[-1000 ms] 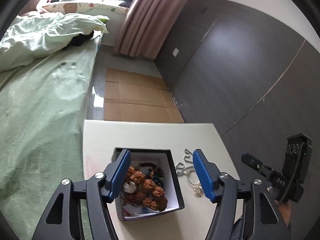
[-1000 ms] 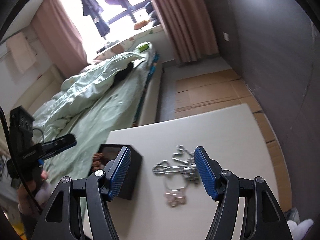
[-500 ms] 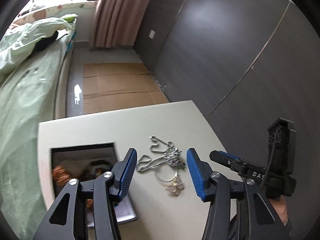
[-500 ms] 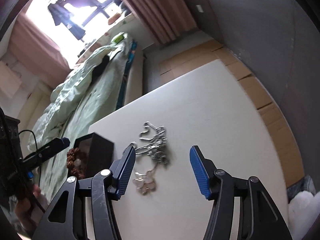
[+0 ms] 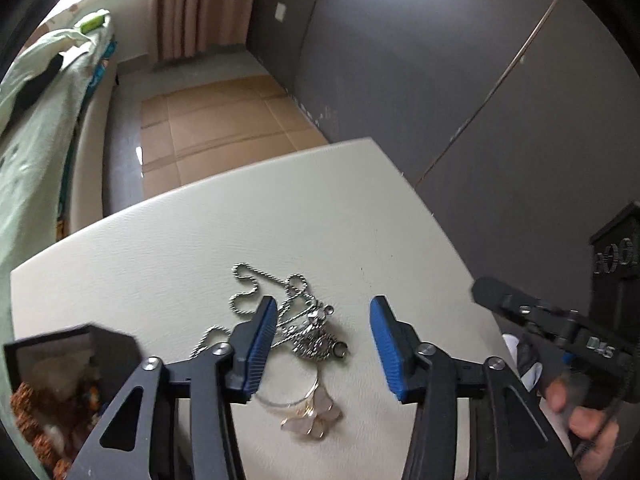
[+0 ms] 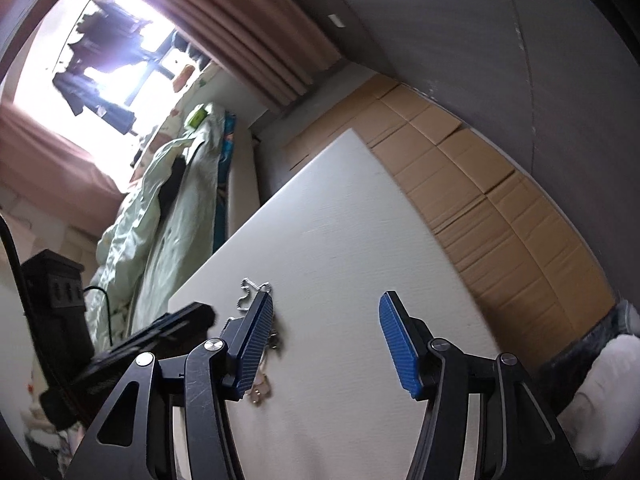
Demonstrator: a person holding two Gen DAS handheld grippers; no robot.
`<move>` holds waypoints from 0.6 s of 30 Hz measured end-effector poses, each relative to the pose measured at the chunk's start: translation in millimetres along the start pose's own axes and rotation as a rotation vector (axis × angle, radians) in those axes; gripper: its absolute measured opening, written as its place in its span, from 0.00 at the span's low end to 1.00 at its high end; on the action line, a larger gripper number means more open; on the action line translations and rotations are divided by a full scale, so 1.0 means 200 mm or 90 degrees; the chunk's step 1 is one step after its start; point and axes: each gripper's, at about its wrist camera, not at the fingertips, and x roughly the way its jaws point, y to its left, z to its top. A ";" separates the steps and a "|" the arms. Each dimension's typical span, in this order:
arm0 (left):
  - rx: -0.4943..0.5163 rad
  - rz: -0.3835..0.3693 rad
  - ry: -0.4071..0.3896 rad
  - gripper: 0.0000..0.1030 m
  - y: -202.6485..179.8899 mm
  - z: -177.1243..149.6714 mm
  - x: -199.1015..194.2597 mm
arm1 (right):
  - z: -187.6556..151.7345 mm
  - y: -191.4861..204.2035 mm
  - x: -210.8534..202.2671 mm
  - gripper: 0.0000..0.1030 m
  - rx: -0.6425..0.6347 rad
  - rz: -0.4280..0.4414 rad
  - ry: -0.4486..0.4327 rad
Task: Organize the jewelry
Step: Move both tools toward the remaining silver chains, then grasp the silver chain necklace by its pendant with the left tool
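Observation:
A tangle of silver chains [image 5: 296,312] lies mid-table, with a thin necklace bearing a pale pink pendant [image 5: 314,416] just in front of it. My left gripper [image 5: 323,304] hovers over this pile; its jaws are closing, the chains sit by its left pad, and nothing is pressed between the pads. A black jewelry box [image 5: 60,380] holding brown beads stands at the lower left. My right gripper [image 6: 327,300] is open over bare tabletop. The chains [image 6: 246,296] and pendant [image 6: 260,390] peek out behind its left finger.
The white table [image 5: 320,220] ends ahead, above flattened cardboard [image 5: 224,120] on the floor. A dark grey wall [image 5: 460,80] runs along the right. A bed with green bedding [image 6: 152,208] lies to the left. A hand [image 5: 588,424] grips the other tool at the right edge.
My left gripper has swung from above the box to over the chains, and its jaws have narrowed. My right gripper has rolled and sunk lower; the chains have slid behind its left finger.

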 end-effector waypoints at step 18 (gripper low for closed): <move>0.075 0.123 0.061 0.27 -0.08 0.01 0.21 | 0.06 -0.09 -0.01 0.56 0.040 0.018 -0.003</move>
